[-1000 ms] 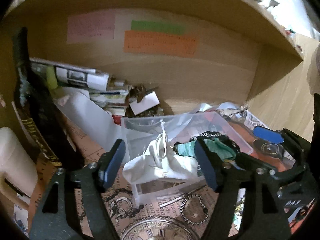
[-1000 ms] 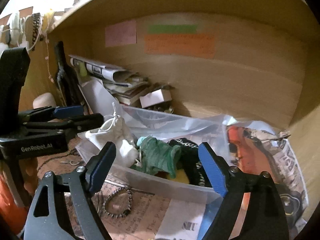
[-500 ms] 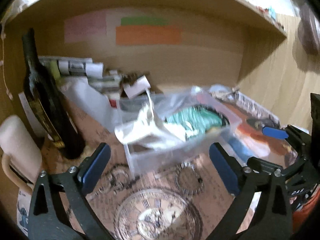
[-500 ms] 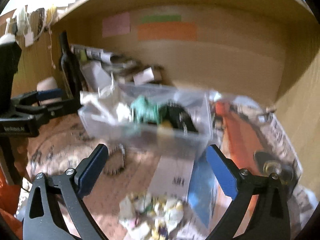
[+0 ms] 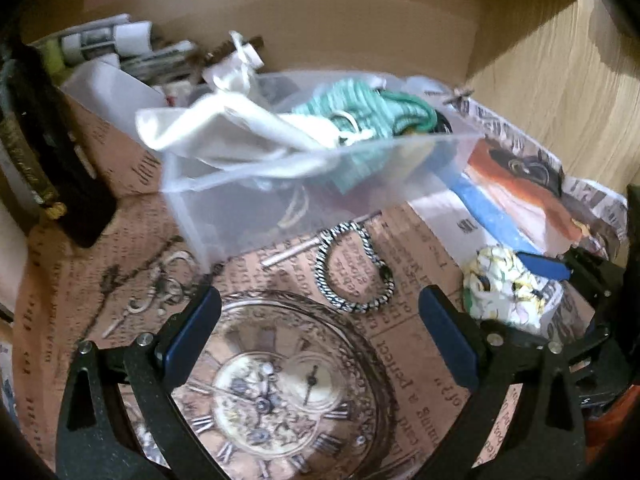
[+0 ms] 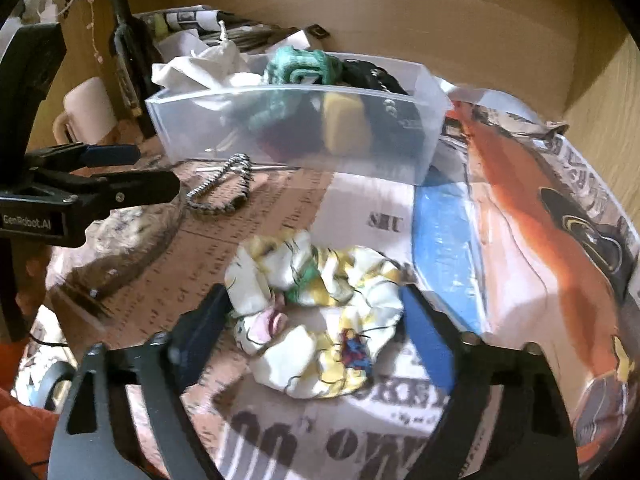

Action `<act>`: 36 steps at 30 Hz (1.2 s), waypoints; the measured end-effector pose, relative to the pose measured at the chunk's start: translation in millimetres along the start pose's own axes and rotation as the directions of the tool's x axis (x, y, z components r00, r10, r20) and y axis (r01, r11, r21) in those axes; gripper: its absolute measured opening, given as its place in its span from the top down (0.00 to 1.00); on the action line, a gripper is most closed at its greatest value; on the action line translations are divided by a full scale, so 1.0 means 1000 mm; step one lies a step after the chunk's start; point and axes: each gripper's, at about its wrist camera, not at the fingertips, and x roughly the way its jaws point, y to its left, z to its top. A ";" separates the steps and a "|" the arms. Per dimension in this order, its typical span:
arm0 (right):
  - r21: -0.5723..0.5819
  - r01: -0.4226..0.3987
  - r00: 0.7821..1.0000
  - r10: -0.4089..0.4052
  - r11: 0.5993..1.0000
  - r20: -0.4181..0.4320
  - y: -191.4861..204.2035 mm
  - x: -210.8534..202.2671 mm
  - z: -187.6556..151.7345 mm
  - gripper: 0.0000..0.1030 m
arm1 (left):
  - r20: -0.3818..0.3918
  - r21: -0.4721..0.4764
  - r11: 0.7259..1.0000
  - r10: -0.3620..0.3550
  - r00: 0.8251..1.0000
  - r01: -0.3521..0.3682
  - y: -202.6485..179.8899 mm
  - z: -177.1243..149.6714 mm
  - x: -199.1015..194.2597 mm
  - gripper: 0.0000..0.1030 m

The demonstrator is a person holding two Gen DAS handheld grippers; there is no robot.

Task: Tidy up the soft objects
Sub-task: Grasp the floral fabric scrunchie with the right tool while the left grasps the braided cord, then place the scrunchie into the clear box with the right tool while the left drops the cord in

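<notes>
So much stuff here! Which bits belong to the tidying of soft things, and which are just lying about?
Job:
scrunchie
clear bin
white pouch
green knit
right gripper, closing around the scrunchie

Lying about:
bracelet
bottle
newspapers

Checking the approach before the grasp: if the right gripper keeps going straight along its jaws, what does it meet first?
Most likely the crumpled white-and-yellow patterned fabric scrunchie on the newspaper-covered surface; it already lies between the closing jaws of the right gripper, though contact is unclear.

Both grippers lowered from the clear plastic bin (image 6: 296, 128), right gripper (image 6: 316, 320) now closing around the floral fabric scrunchie (image 6: 316, 320), left gripper (image 5: 320, 336) opened wide, empty.
</notes>
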 end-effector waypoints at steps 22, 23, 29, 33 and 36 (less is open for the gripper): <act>0.069 0.030 0.989 -0.039 0.997 0.145 -0.026 -0.028 0.014 0.78 | -0.093 0.032 0.999 -0.037 0.995 0.040 -0.018 0.018 0.037 0.73; 0.069 0.028 0.988 -0.038 0.997 0.152 -0.027 -0.029 0.017 0.78 | -0.088 0.033 0.999 -0.040 0.995 0.043 -0.019 0.018 0.035 0.73; 0.067 0.021 0.977 -0.035 0.998 0.212 -0.029 -0.037 0.033 0.78 | -0.005 0.036 0.998 -0.045 0.999 0.045 -0.021 0.026 0.005 0.73; 0.061 0.018 0.965 -0.033 0.998 0.261 -0.028 -0.046 0.046 0.78 | 0.063 0.037 0.998 -0.045 0.997 0.043 -0.021 0.037 -0.018 0.73; 0.056 0.012 0.954 -0.029 0.998 0.297 -0.027 -0.052 0.056 0.78 | 0.112 0.031 0.999 -0.046 0.993 0.043 -0.022 0.046 -0.032 0.73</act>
